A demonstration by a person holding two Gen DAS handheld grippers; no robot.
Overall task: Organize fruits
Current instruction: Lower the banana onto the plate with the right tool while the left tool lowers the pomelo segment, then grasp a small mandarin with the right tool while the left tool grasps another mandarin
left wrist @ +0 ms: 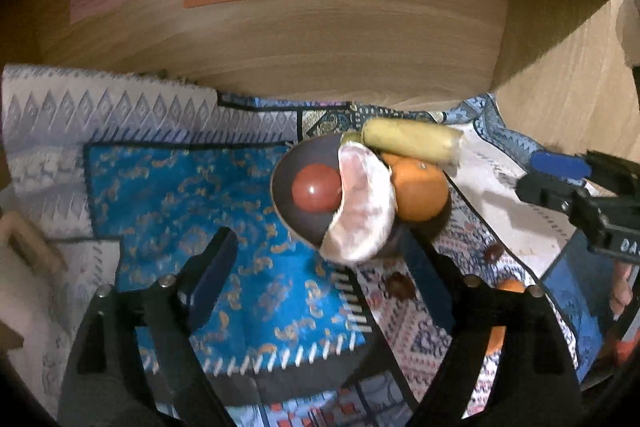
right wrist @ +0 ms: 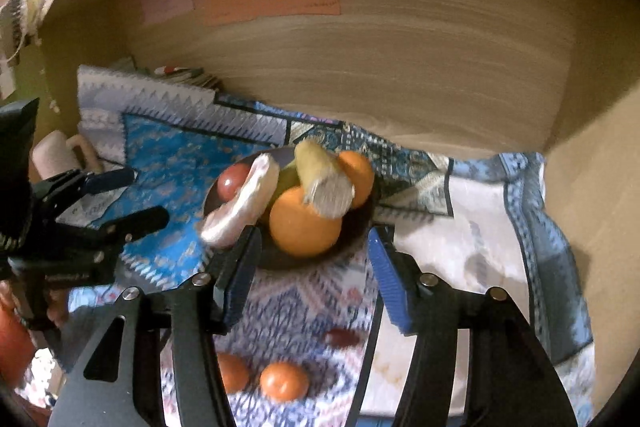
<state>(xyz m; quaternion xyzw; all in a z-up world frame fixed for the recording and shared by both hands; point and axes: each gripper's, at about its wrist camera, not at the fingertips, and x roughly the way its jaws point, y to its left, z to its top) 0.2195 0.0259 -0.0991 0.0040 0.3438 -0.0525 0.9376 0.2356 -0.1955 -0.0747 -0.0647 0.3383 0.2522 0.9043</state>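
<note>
A dark bowl (right wrist: 360, 227) sits on a patterned patchwork cloth (left wrist: 168, 187) near the far wooden wall (right wrist: 400, 67). It holds a large orange (right wrist: 304, 223), a second orange (right wrist: 358, 173) behind it, a red fruit (left wrist: 316, 187), a yellow banana (left wrist: 412, 139) and a pale pinkish wedge (left wrist: 360, 203). The left gripper (left wrist: 324, 287) is spread wide and empty, near the bowl. The right gripper (right wrist: 316, 279) is likewise wide and empty, just before the bowl. Two small orange fruits (right wrist: 284, 381) and a dark red one (right wrist: 342, 337) lie on the cloth nearer
</note>
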